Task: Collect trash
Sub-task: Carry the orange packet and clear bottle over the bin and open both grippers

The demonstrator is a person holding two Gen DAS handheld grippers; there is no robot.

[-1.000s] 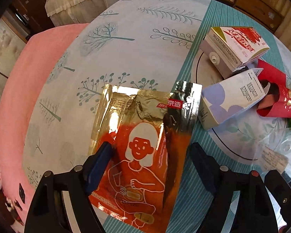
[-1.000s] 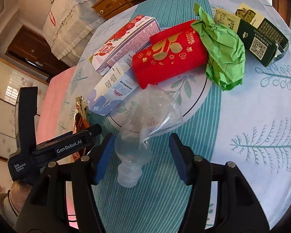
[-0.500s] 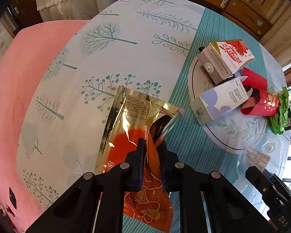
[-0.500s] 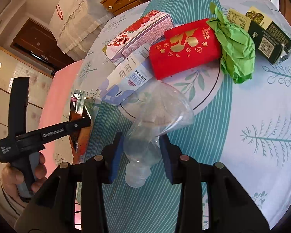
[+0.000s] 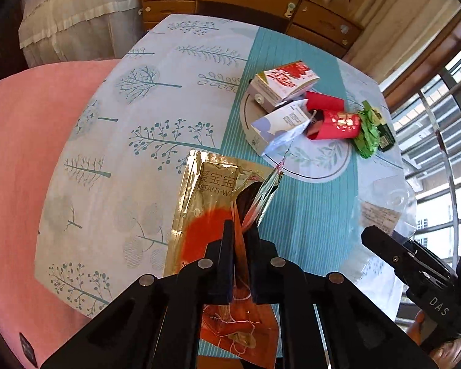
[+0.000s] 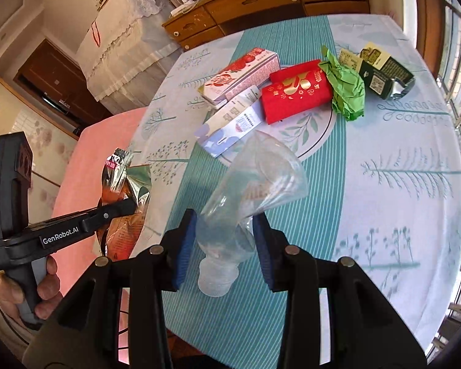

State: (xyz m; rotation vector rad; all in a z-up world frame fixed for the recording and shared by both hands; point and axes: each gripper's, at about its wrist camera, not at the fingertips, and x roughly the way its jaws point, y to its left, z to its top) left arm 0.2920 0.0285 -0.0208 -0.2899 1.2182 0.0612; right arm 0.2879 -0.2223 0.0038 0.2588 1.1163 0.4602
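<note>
My left gripper (image 5: pixel 239 240) is shut on a gold and orange foil pouch (image 5: pixel 206 196) and holds it above the table's near edge. The pouch also shows in the right wrist view (image 6: pixel 120 190), held by the left gripper (image 6: pixel 120 209). My right gripper (image 6: pixel 224 230) is shut on a crushed clear plastic bottle (image 6: pixel 255 184), cap end toward me, lifted off the table. That bottle shows at the right of the left wrist view (image 5: pixel 384 206).
On a round plate (image 6: pixel 319 141) mid-table lie a strawberry milk carton (image 6: pixel 239 73), a white and lilac carton (image 6: pixel 227 129) and a red packet (image 6: pixel 295 95). Crumpled green paper (image 6: pixel 347 92) and a dark green box (image 6: pixel 381 73) lie beside it. A pink chair (image 5: pixel 21 153) stands left.
Both grippers have closed, the left on the pouch and the right on the bottle. Both have since risen and pulled back from the table with their loads.
</note>
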